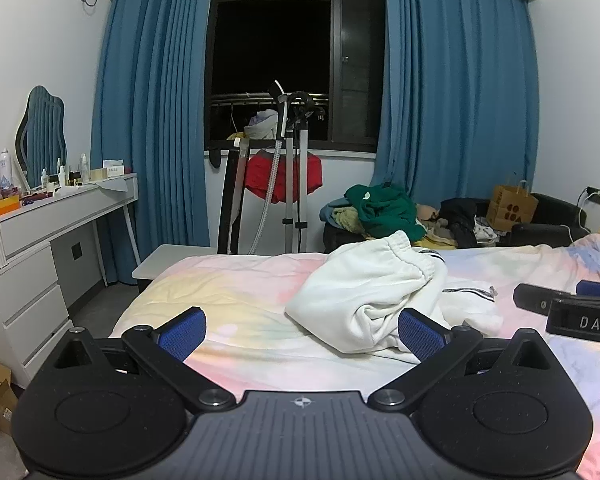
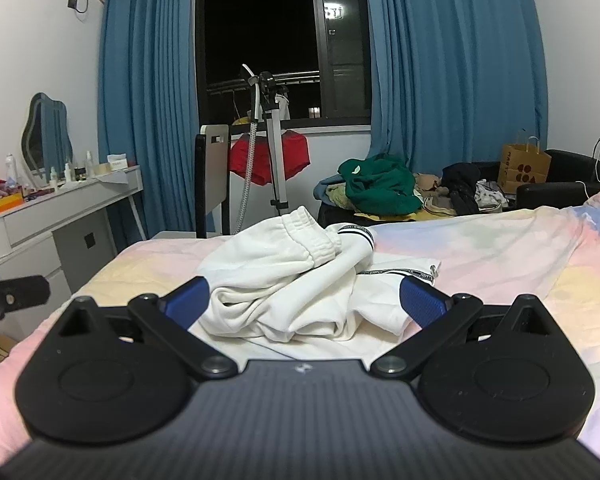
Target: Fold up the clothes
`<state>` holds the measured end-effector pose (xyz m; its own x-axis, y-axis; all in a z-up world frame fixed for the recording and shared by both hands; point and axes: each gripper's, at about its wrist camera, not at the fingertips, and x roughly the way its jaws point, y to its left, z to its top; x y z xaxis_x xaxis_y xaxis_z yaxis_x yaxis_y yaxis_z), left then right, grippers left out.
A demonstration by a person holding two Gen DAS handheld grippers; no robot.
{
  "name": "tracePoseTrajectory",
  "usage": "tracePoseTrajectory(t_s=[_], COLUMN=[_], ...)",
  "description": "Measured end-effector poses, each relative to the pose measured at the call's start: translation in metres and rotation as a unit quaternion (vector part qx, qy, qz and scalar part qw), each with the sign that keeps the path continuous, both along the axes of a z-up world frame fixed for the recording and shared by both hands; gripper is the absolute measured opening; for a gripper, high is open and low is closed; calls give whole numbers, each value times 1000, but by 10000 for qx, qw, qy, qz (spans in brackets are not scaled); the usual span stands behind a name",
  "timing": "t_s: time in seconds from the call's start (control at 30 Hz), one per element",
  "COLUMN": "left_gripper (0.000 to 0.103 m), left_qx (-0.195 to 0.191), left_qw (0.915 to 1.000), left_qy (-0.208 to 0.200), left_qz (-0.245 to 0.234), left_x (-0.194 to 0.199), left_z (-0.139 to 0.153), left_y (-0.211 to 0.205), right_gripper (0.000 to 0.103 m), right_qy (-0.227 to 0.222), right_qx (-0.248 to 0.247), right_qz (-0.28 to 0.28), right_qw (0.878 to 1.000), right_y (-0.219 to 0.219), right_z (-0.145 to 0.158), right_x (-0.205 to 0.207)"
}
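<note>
We hold both grippers low over the bed [image 2: 500, 248], fingers spread wide and grasping nothing. The left gripper [image 1: 302, 332] has the white pants [image 1: 372, 300] partly behind its right finger; the right gripper [image 2: 304, 300] frames the pants [image 2: 292, 280] squarely. The pants lie crumpled in 1 heap near the bed's middle, waistband up, a striped trim trailing toward the bed's right side.

We judge the main risk is pinching several bunched layers at once, so the heap lifts as a lump and will not spread flat. We may also snag the bed cover under the pants. The 2 grippers sit close and could knock each other.

Beyond the bed's far edge stand a chair [image 2: 212, 172], a steamer pole [image 2: 276, 152] and a clothes pile [image 2: 376, 188]; none blocks us.
</note>
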<state>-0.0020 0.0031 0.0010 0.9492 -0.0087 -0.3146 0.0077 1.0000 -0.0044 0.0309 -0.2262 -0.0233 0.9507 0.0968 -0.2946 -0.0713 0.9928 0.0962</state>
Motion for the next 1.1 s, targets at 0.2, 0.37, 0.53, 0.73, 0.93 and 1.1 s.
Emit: tracePoseTrajectory(t_s=[0.2, 0.37, 0.53, 0.73, 0.93, 1.1], left_gripper=[103, 103, 103, 103, 103, 103], left_qx=[-29, -53, -54, -106, -132, -152], left_qw=[10000, 10000, 10000, 9999, 9999, 9999], left_qy=[-82, 26, -6, 29, 41, 73], left_qz=[-34, -3, 16, 25, -12, -24], left_x=[-5, -14, -25, -38, -36, -33], left_z=[4, 15, 27, 28, 21, 13], left_y=[7, 8, 9, 10, 8, 7], right_gripper=[103, 103, 103, 103, 103, 103], right_qy=[-112, -247, -111, -94, -142, -175], right_qx=[-140, -120, -157, 155, 244, 113], right_qz=[-92, -167, -293, -303, -425, -523], right_qw=[9998, 9995, 9994, 9994, 9987, 9984], right_y=[8, 9, 13, 13, 2, -5], right_z=[9, 21, 36, 49, 39, 26], right_x=[-1, -24, -28, -37, -35, -29])
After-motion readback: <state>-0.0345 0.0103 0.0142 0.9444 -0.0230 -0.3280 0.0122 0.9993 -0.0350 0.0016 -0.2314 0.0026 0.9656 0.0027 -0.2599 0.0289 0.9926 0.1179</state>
